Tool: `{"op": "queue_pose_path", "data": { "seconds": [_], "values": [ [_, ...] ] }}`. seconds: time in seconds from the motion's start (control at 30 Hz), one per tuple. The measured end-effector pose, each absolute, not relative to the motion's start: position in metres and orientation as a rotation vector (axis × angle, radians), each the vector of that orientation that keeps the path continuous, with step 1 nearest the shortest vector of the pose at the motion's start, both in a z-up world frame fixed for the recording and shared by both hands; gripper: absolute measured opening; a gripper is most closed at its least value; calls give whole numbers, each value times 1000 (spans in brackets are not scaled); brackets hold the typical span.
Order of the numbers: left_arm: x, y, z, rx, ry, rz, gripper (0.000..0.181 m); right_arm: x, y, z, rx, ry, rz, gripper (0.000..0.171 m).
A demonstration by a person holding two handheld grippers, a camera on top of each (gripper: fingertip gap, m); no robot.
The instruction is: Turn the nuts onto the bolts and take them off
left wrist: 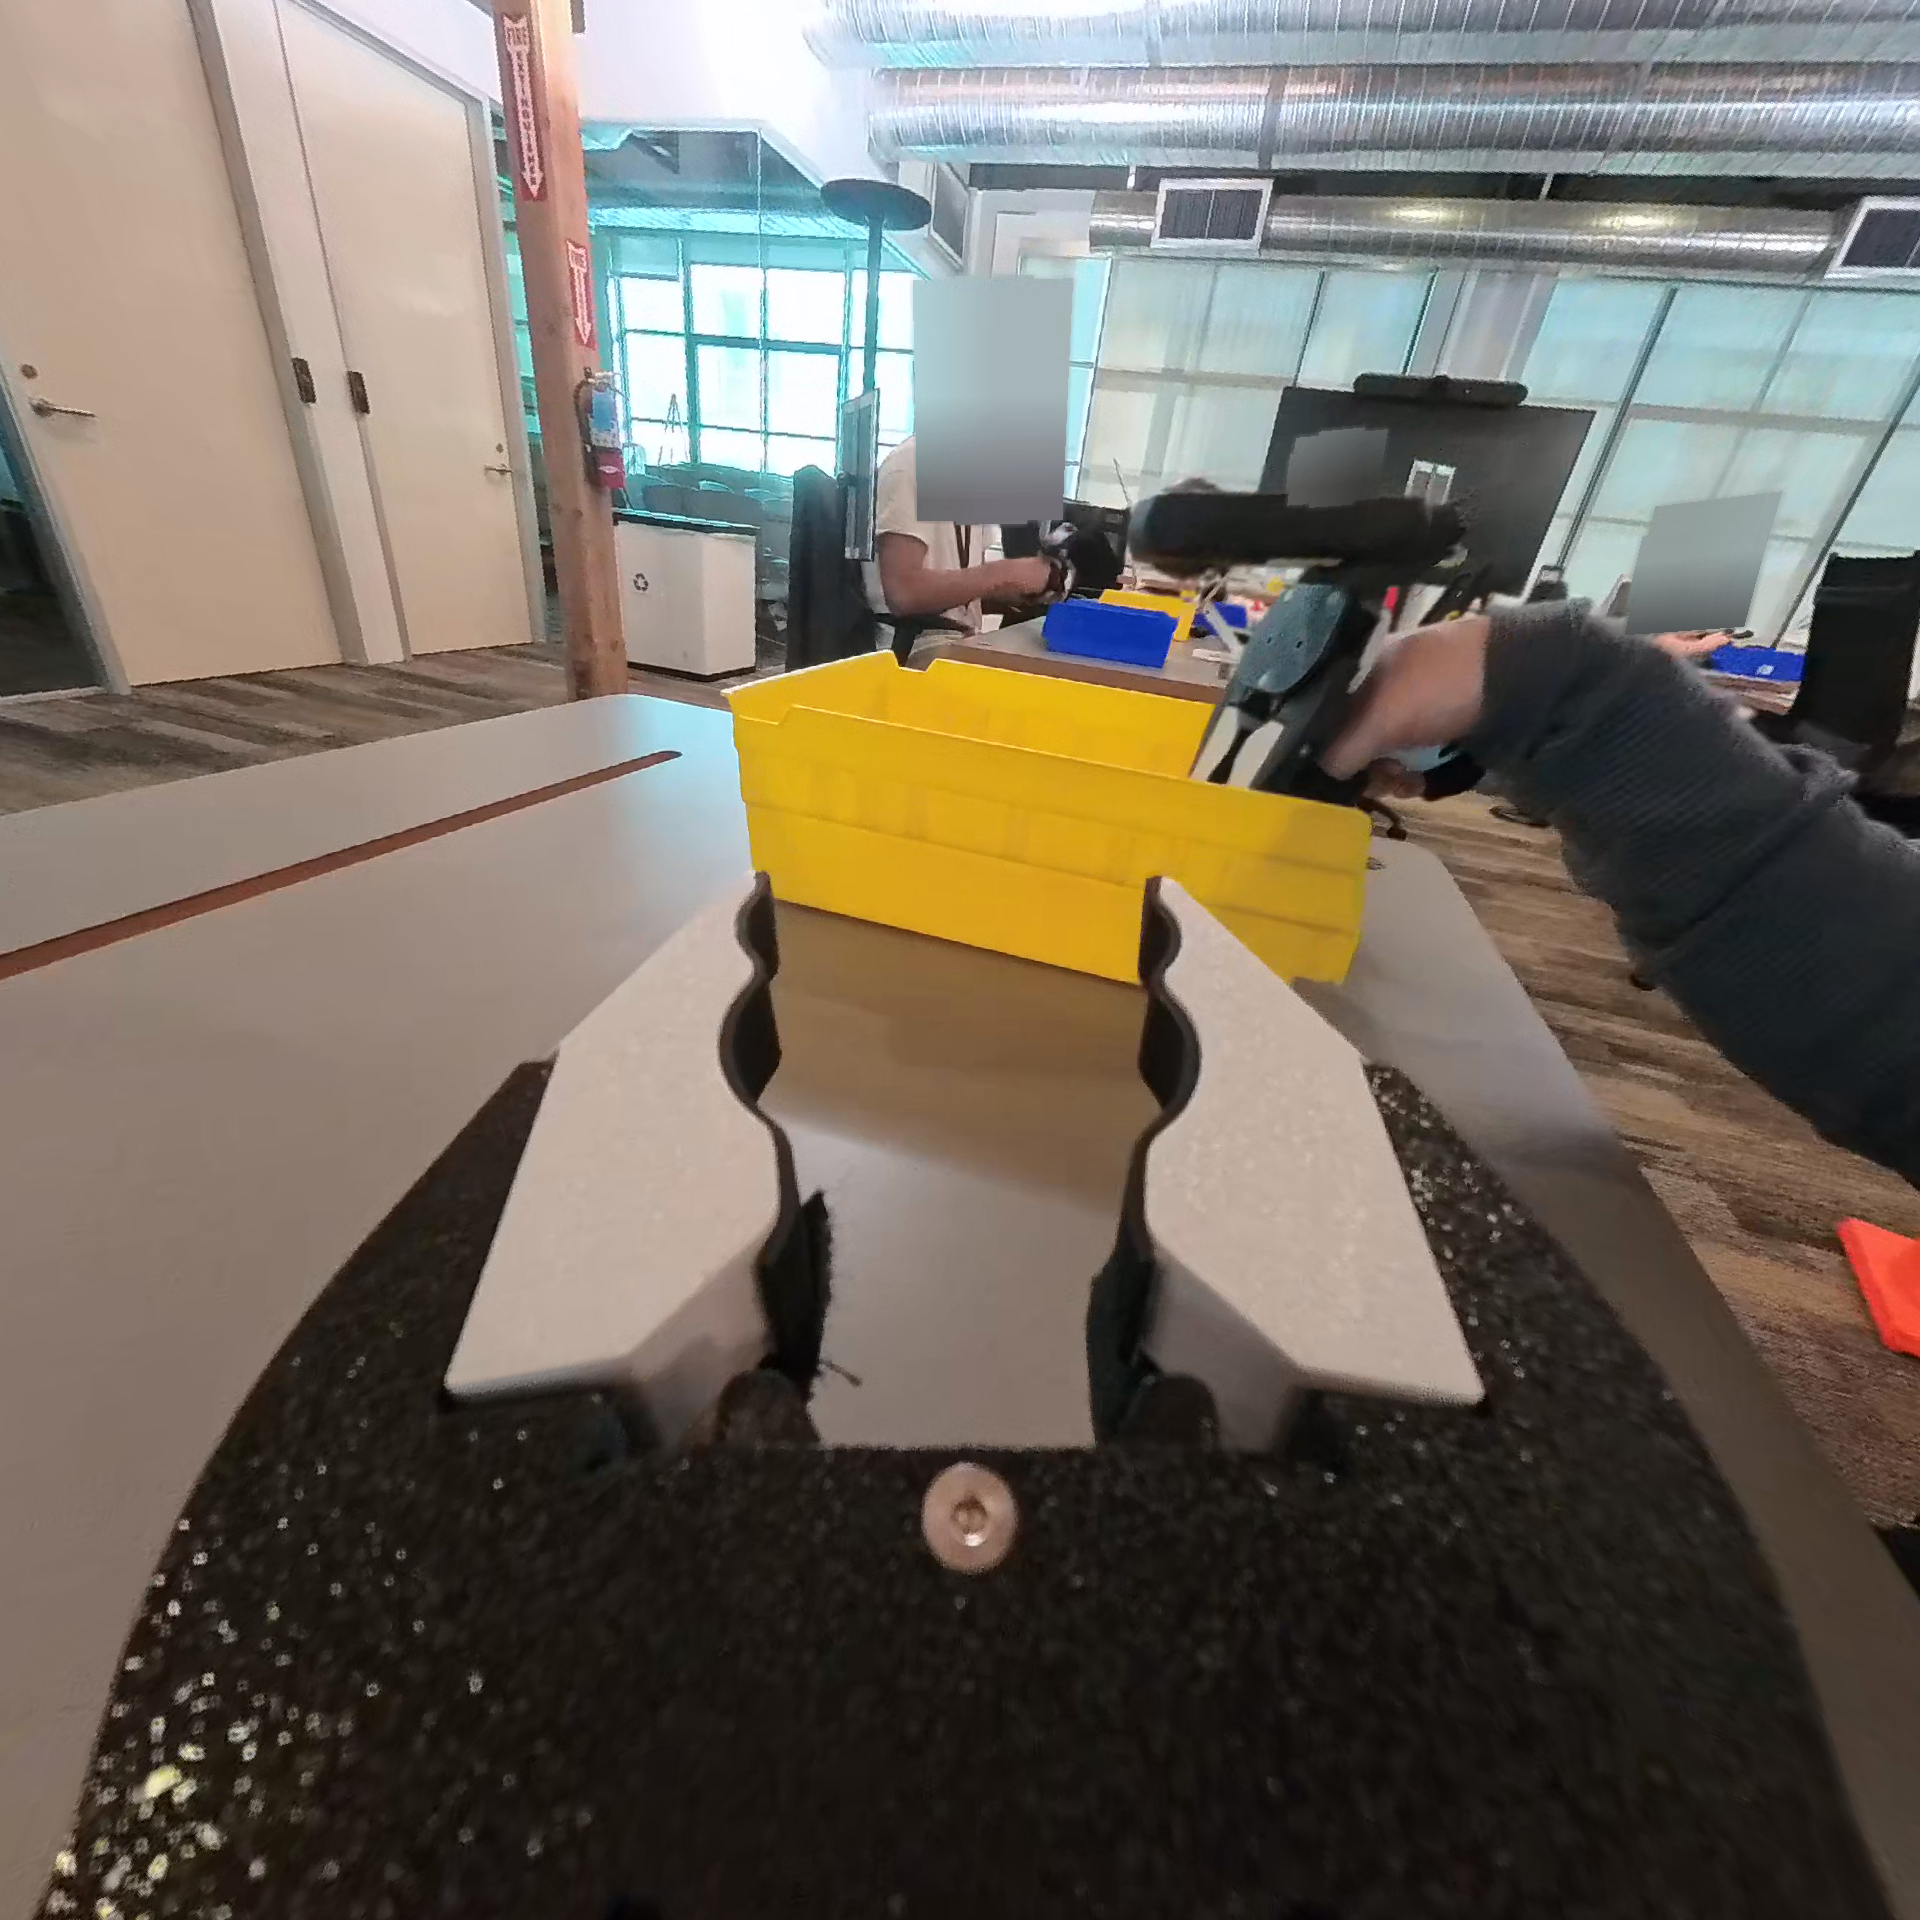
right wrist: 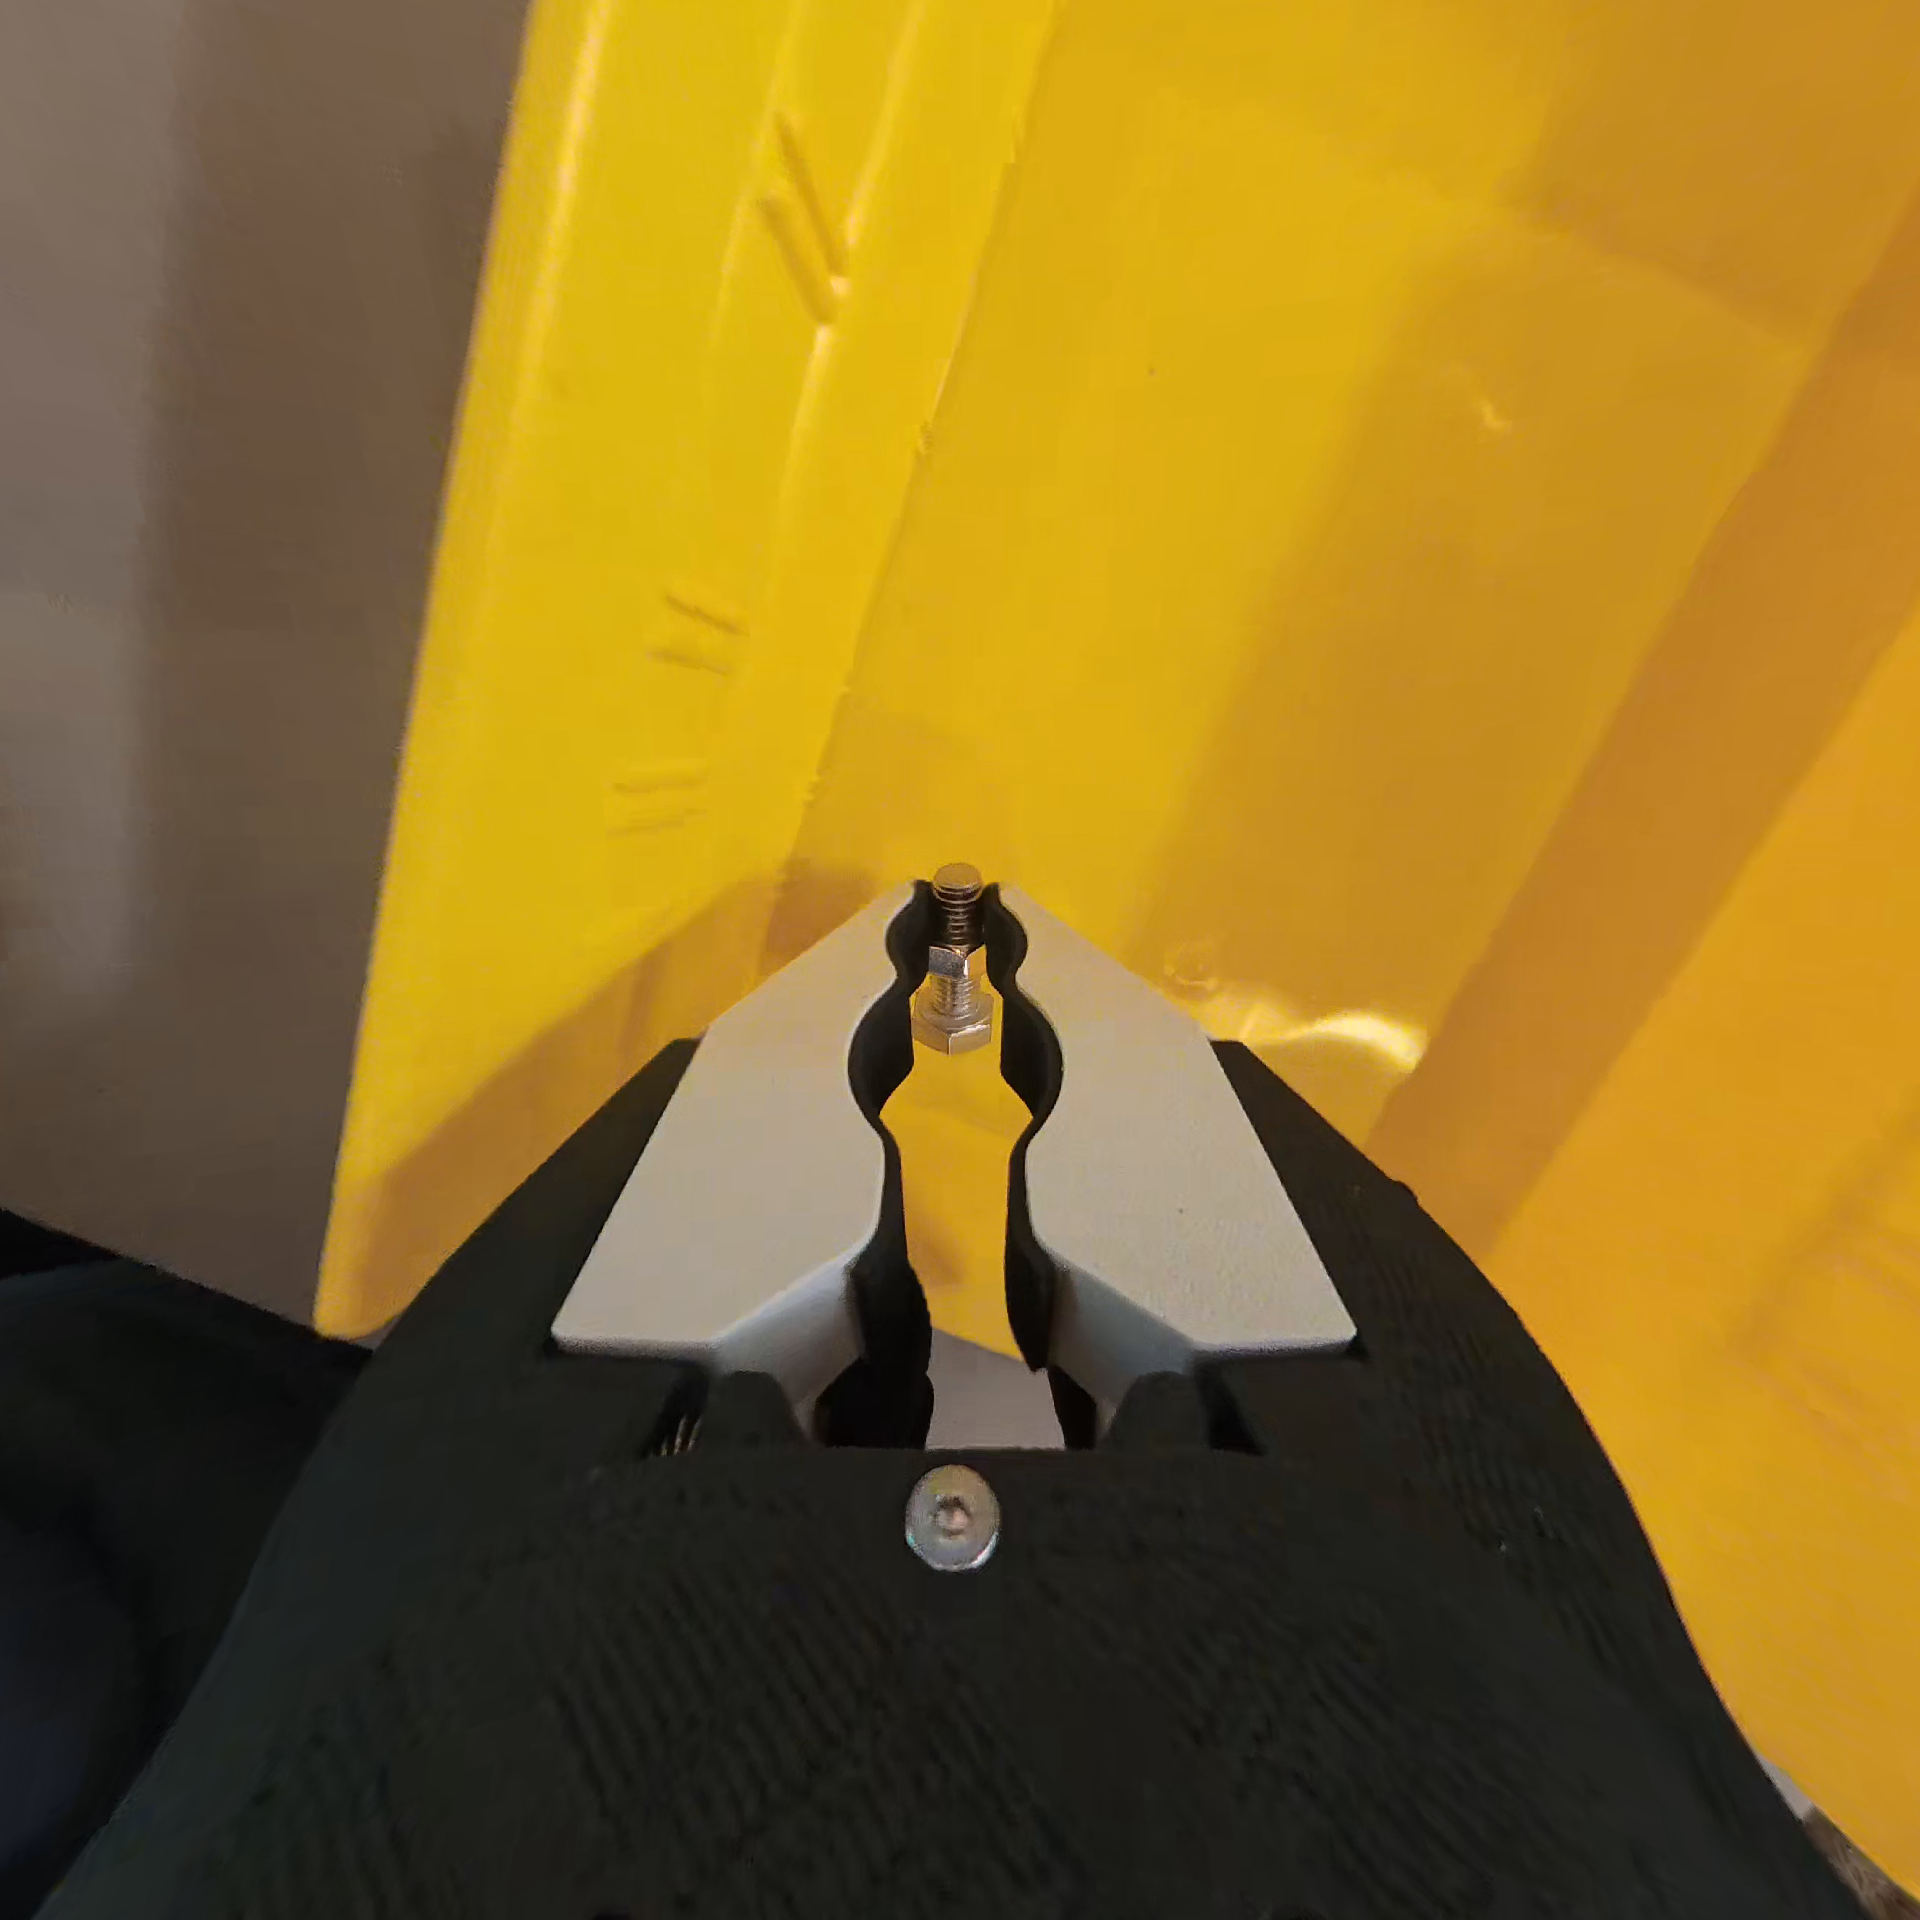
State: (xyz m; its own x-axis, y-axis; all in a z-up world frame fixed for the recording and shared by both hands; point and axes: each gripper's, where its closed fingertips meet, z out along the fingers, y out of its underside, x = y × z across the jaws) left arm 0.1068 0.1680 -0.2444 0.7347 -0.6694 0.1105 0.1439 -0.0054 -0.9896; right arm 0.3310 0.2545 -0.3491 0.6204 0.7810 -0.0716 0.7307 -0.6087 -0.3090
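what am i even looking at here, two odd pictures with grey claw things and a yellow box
No robot arm is here: a person holds a two-finger grasping tool in each hand, and each tool carries a camera that looks forward along its fingers.

The left wrist view shows the left tool open and empty, just above a grey table. A yellow bin stands on that table. Reaching down into the bin is the right tool, held by the person's hand.

The right wrist view is taken from that second tool, inside the bin. Its fingers are shut on a small metal bolt with a nut threaded on it, the hex head nearest the camera.

Other people work at tables far behind.
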Motion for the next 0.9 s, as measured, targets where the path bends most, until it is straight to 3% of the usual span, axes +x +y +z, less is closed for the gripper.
{"op": "queue_pose_path", "data": {
  "seconds": [0.2, 0.33, 0.43, 0.9],
  "values": [
    [111, 168, -248, -1459, 481, -670, 68, 331, 255, -361, -2641, -1247, 265, 9],
    [112, 169, -250, -1467, 489, -663, 68, 328, 258, -360, -2623, -1223, 243, 31],
    [112, 169, -250, -1468, 490, -662, 68, 330, 265, -354, -2580, -1186, 186, 37],
    [107, 171, -250, -1480, 465, -632, 65, 319, 258, -242, -2140, -1045, 14, 14]
  ]
}}
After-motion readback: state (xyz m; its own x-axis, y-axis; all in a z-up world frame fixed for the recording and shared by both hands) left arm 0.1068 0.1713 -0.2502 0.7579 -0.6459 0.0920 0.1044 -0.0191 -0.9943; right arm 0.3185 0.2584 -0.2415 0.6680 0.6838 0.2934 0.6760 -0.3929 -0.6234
